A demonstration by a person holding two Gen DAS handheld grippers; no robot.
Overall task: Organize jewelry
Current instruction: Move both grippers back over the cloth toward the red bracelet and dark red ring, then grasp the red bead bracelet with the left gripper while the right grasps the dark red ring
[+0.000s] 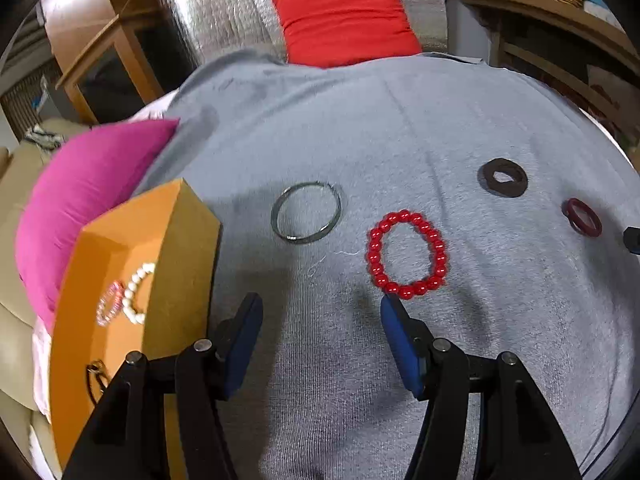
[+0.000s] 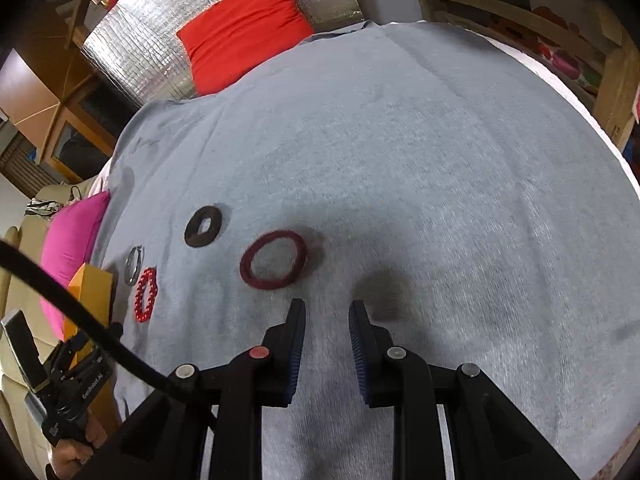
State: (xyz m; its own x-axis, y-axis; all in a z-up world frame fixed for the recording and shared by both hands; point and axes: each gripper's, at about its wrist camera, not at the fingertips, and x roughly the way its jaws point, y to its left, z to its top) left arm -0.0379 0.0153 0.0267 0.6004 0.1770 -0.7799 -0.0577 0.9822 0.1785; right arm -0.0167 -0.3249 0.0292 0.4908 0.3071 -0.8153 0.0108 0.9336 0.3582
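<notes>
While your left gripper (image 1: pixel 320 304) hangs w/ jaws wide apart and empty, the red round-bead bracelet (image 1: pixel 406 254) lies just past its right tip. Right gripper (image 2: pixel 326 308): jaws narrow, a gap showing, nothing between; the maroon fabric hair ring (image 2: pixel 274 260) sits just ahead. Readable text: "GenRobot.AI" on the left unit in right view. Orange cardboard box (image 1: pixel 188 240) stands close left, holding a white pearl bracelet (image 1: pixel 136 292) & pink beaded bracelet (image 1: pixel 109 304). Grey cloth (image 1: pixel 400 120) is open beyond. Farther: thin silver metal bangle (image 1: pixel 306 212), dark brown fabric ring (image 1: pixel 502 178), red cushion (image 1: pixel 346 20).
</notes>
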